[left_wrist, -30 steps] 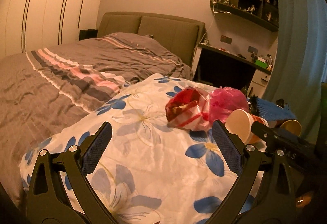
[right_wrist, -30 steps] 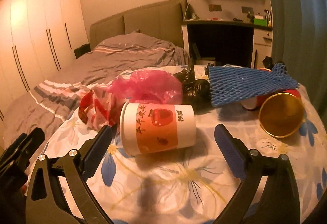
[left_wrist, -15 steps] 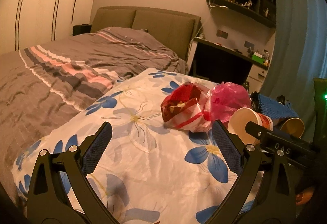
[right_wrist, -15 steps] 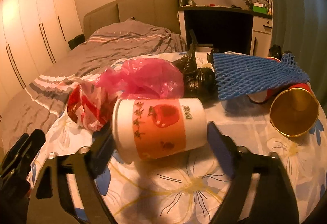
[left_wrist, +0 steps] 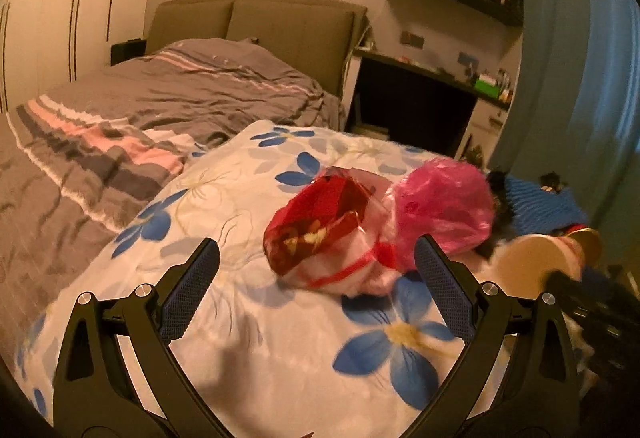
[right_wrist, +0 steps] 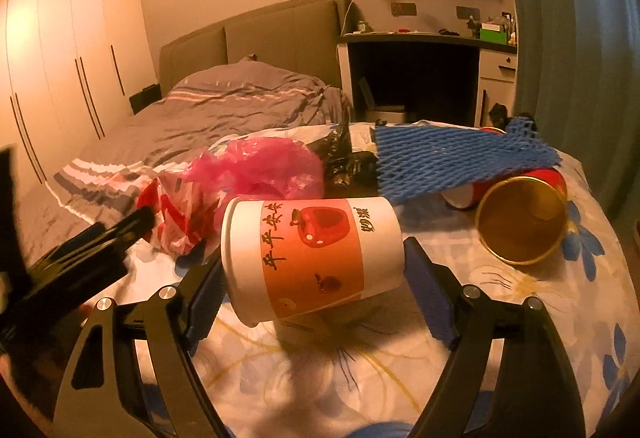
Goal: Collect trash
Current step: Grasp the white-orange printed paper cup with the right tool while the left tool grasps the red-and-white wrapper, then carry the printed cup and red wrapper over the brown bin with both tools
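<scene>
Right gripper (right_wrist: 312,282) spread around white paper cup with orange apple label (right_wrist: 312,258), lying sideways on floral-cloth surface (right_wrist: 520,318); contact unclear. Risk: thin wall crushing or rolling out. Left gripper (left_wrist: 318,278) spread, empty, near red-and-clear plastic bag (left_wrist: 324,234).

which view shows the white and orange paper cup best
The right wrist view: the paper cup lies on its side, filling the space between the right hand-held gripper fingers, its orange label with apple print fully visible. The left wrist view catches only its round end at the right edge, blurred and partly hidden.
</scene>
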Demonstrator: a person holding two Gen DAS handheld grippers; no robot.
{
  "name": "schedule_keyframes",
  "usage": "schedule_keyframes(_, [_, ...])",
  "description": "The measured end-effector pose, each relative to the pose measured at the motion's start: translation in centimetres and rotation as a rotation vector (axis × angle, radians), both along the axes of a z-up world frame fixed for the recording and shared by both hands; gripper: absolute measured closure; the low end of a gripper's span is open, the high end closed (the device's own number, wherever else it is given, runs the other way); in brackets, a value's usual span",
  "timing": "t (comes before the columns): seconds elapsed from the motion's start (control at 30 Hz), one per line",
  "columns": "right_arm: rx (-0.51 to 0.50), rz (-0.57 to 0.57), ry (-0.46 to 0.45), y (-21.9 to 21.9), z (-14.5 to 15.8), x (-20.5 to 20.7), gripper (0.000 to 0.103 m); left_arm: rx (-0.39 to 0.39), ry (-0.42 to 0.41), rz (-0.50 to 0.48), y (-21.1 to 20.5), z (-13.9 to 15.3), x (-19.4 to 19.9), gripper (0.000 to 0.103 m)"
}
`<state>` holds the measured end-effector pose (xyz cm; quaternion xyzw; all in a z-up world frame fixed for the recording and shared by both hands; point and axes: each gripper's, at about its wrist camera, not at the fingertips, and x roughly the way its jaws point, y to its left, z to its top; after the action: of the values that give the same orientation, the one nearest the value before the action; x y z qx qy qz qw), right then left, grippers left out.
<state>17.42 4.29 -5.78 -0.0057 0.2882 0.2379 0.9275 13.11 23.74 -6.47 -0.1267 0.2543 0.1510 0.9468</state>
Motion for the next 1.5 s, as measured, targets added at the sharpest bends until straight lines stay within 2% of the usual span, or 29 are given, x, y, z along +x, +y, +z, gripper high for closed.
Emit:
schedule_keyframes(0.07, [0.008,-0.002,-0.005,-0.8,0.2,-0.3,0.023,0.001,0.023,-0.003,0.4,-0.4,1.0,0.007])
schedule_keyframes(0.13, [0.013,-0.001,-0.011,-1.2,0.4,-0.6,0.023,-0.049,0.042,-0.023,1.0,-1.1,1.7,0.008])
schedule_keyframes(0.2, [0.019,0.003,-0.015,-1.6,0.6,-0.9,0.023,-0.084,0.057,-0.039,1.5,-1.6,2.1,0.017])
schedule_keyframes(0.27, [0.020,0.007,-0.022,-1.9,0.7,-1.1,0.023,-0.116,0.067,-0.066,1.8,-2.0,2.3,0.037])
schedule_keyframes(0.33, [0.022,0.011,-0.028,-2.0,0.8,-1.4,0.023,-0.134,0.071,-0.084,1.9,-2.3,2.2,0.042])
schedule_keyframes(0.4, [0.022,0.013,-0.030,-2.3,0.8,-1.6,0.023,-0.133,0.067,-0.098,1.6,-2.4,2.0,0.054])
schedule_keyframes(0.47, [0.027,0.018,-0.026,-2.5,0.8,-1.8,0.023,-0.130,0.066,-0.100,1.4,-2.4,1.6,0.062])
schedule_keyframes(0.57, [0.031,0.019,-0.031,-2.9,1.0,-2.3,0.023,-0.129,0.049,-0.088,1.1,-2.2,0.4,0.068])
schedule_keyframes(0.77, [0.045,0.023,-0.053,-3.9,1.6,-3.6,0.023,-0.151,0.002,-0.037,0.5,-1.6,-3.6,0.071])
schedule_keyframes(0.9, [0.055,0.024,-0.062,-4.8,1.8,-4.5,0.023,-0.109,-0.034,-0.019,-0.9,-0.5,-6.0,0.071])
schedule_keyframes(1.1, [0.058,0.012,-0.079,-6.7,2.1,-6.0,0.023,-0.074,-0.072,-0.060,-3.8,1.0,-7.5,0.071])
schedule_keyframes(1.5, [0.096,-0.067,-0.108,-12.4,2.6,-8.0,0.023,-0.016,-0.095,-0.178,-10.4,2.8,-7.4,0.071])
